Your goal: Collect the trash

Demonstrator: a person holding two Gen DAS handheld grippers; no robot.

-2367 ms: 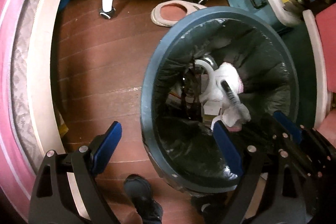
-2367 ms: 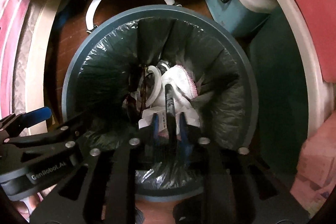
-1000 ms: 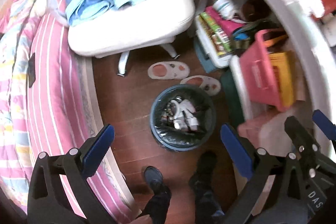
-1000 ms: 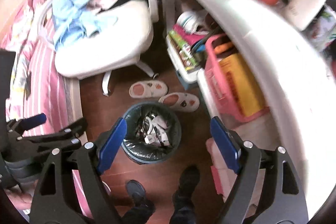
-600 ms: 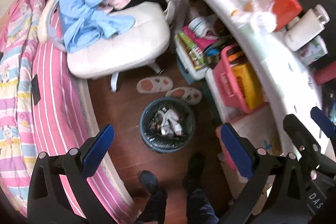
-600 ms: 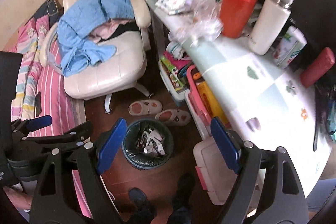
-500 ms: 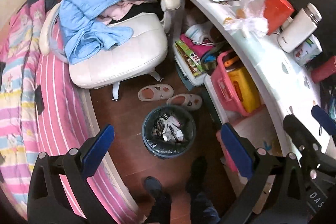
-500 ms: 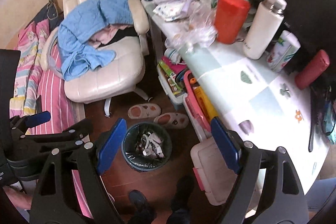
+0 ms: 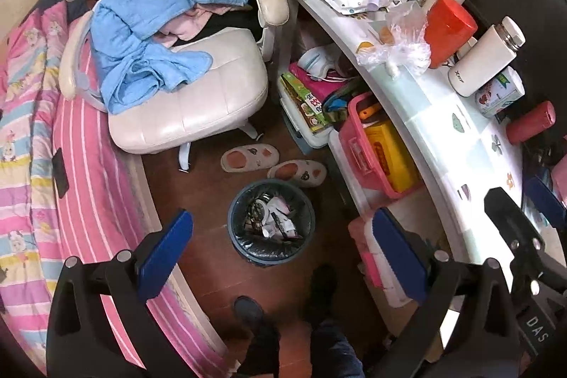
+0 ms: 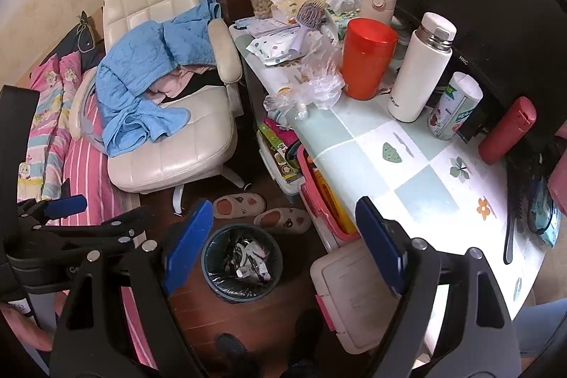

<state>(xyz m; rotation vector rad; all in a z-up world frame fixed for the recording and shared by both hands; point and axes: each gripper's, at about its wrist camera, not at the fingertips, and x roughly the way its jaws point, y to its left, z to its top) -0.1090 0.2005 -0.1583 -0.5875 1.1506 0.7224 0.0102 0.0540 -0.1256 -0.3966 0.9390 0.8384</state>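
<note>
A round blue trash bin [image 9: 271,221] [image 10: 242,264] with a dark liner stands on the wooden floor, holding crumpled white wrappers and other trash. Both grippers hang high above it. My left gripper [image 9: 280,254] is open, its blue pads wide apart with nothing between them. My right gripper [image 10: 283,245] is open and empty too. On the desk [image 10: 425,165] lies a crumpled clear plastic wrapper [image 9: 397,48] [image 10: 312,84], next to a red cup [image 10: 366,57]. Papers and packets [image 10: 280,41] pile up further back on the desk.
A white office chair [image 10: 170,116] draped with a blue jacket [image 9: 156,23] stands beside a pink striped bed [image 9: 53,183]. Two slippers [image 9: 273,165] lie by the bin. Pink and white storage boxes [image 9: 375,147] sit under the desk. A white flask [image 10: 420,66], cans and a monitor crowd the desk. The person's feet [image 9: 283,300] are near the bin.
Both grippers have risen high above the bin, which now looks small, and tilted up so the desk top has come into view. The right gripper, shut inside the bin earlier, now stands open.
</note>
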